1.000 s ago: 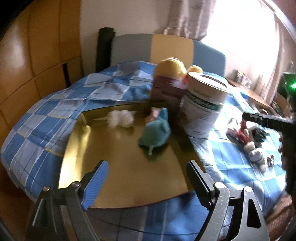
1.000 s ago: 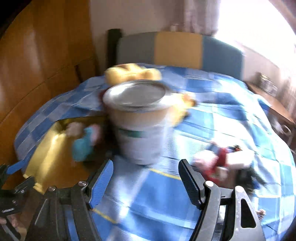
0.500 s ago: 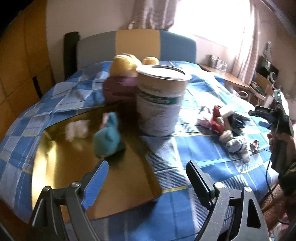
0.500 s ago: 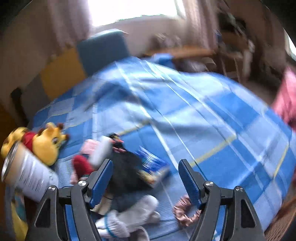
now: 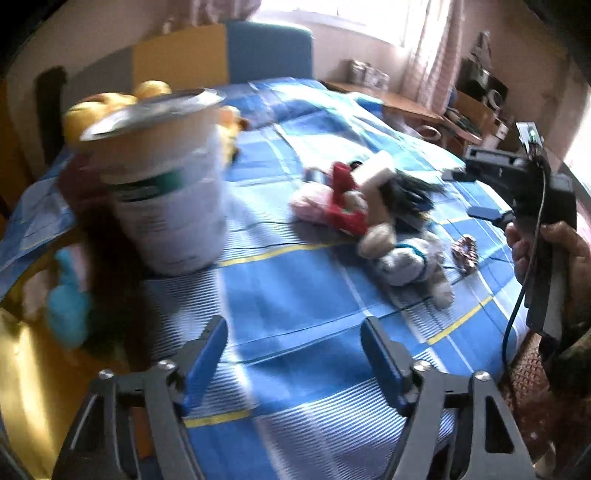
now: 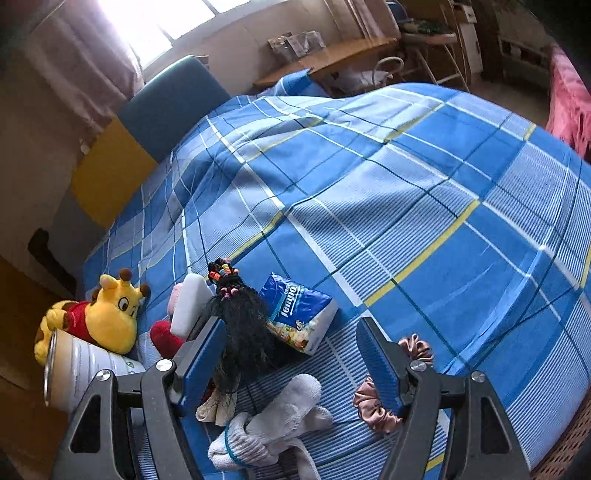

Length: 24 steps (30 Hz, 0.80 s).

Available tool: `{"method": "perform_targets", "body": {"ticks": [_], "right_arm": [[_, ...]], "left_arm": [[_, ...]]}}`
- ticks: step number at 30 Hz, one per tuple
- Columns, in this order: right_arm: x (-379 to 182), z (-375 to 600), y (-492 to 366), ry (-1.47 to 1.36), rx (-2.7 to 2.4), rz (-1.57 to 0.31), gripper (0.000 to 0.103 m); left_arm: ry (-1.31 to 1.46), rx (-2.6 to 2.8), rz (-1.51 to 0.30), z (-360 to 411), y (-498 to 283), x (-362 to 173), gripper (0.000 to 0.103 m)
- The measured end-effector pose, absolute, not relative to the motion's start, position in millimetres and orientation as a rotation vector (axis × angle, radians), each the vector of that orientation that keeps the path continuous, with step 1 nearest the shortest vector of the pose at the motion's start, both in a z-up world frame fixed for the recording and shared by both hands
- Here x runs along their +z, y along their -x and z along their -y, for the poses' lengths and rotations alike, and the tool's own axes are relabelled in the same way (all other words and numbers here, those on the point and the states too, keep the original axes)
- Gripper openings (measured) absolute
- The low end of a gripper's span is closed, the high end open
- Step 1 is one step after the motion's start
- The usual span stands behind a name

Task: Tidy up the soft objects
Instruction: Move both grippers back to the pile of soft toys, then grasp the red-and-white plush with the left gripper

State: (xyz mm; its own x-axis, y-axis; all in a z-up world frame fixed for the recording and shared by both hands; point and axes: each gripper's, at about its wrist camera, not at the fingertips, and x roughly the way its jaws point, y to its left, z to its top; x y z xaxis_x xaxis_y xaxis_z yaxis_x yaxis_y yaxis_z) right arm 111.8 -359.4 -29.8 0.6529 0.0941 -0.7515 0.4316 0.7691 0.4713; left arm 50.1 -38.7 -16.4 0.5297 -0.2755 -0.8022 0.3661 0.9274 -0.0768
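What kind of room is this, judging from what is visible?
Most likely a bedroom at home: a bed under a blue checked cover with a padded headboard, a curtained window, and a yellow plush toy lying on the cover.

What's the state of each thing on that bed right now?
Left gripper: open, empty.
Right gripper: open, empty, above the pile.
Tin can: upright.
Tissue pack: lying flat.
White socks: bundled.
Pink scrunchie: loose on the blanket.

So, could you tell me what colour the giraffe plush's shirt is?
Red; the yellow giraffe plush shows it best in the right wrist view.
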Motion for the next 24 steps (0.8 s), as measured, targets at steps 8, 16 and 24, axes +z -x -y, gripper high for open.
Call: {"method": "perform_targets", "body": {"ticks": [8,16,24], "right_arm": [[-34.5,364.8,-110.4,-0.745,-0.185,-0.870,0.074],[-33.4,357.5,-114.7,-0.734,-0.132,-0.879,0.074],[-35.9,356.1,-117.0,-0.748,-0.111,-0.889,0.074]], "left_arm": [[-0.073,-0.485,-1.012,78.9,-94.3,-32.2,0.034],[-0.052,-0.456,-1.014,114.3,-149.8,-38.1,0.035],[-0.102,-0.380,-1.034,155.8,-196.6,-57.1,0.053]]}}
